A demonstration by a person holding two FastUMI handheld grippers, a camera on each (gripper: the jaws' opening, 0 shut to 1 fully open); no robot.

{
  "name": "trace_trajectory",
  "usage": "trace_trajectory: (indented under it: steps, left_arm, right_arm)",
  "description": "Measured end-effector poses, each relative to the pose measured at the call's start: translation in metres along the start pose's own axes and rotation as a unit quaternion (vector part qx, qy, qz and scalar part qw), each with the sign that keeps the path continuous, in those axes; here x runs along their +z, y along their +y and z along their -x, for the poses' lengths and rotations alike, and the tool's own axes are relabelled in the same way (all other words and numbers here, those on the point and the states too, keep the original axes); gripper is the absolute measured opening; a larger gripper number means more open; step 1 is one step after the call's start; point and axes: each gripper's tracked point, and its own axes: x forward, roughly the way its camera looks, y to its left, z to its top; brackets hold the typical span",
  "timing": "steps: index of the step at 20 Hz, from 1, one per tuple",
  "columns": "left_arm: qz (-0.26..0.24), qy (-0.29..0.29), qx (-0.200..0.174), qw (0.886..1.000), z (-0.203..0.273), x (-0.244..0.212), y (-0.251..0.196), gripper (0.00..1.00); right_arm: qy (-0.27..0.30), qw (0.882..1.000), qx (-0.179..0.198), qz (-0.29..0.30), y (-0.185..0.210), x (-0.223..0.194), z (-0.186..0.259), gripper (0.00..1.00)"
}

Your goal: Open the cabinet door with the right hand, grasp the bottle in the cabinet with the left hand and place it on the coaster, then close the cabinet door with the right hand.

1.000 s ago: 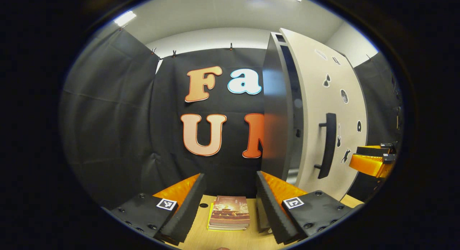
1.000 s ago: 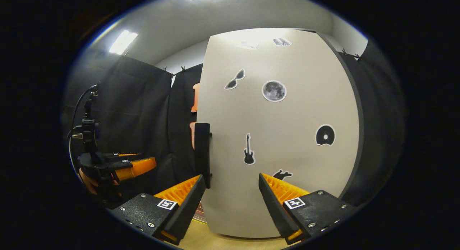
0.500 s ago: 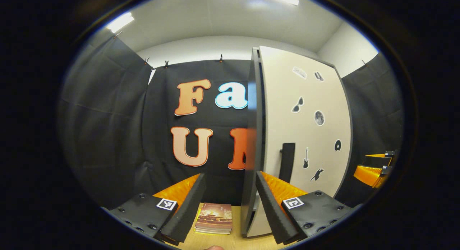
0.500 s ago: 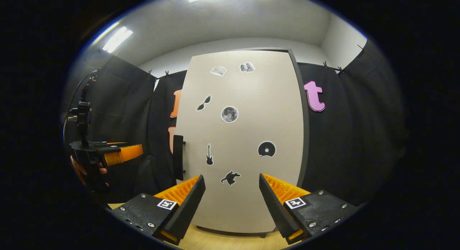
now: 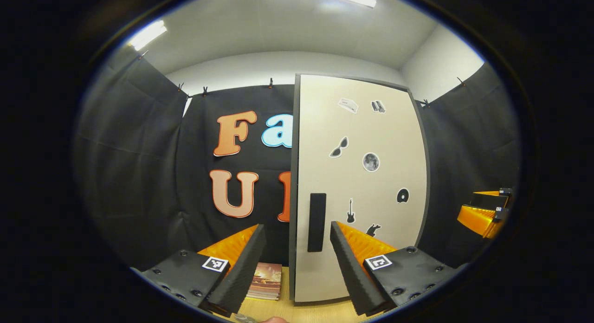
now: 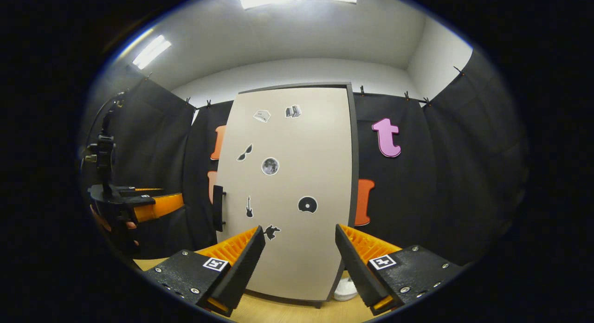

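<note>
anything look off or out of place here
Nothing stands out. The cabinet door sits flush and upright, its handle straight and its stickers intact. A book lies flat on the table beside the cabinet. Both the left gripper and right gripper have jaws open, holding nothing.

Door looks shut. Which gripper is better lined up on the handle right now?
Left, judging by aim: the handle sits between the left gripper's open fingers; for the right gripper it lies off to the left.
</note>
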Motion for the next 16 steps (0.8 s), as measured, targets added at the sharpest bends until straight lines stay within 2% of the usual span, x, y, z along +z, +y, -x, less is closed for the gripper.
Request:
trace_trajectory:
  steps: [6, 9, 13, 16]
  left_arm:
    - [-0.004, 0.001, 0.029, 1.000, 0.035, 0.014, -0.011, 0.92]
    - [-0.008, 0.004, 0.042, 0.999, 0.049, 0.019, -0.014, 0.91]
    - [-0.006, 0.003, 0.045, 0.999, 0.052, 0.025, -0.008, 0.91]
    - [-0.009, 0.002, 0.033, 0.999, 0.042, 0.028, -0.008, 0.91]
  right_arm:
    - [-0.001, 1.000, 0.025, 0.011, -0.008, 0.001, 0.025, 0.95]
    - [0.005, 1.000, 0.027, -0.003, -0.013, 0.000, 0.033, 0.95]
    - [0.004, 1.000, 0.013, -0.024, -0.024, 0.005, 0.041, 0.95]
    - [0.000, 0.999, 0.002, -0.036, -0.025, 0.011, 0.047, 0.95]
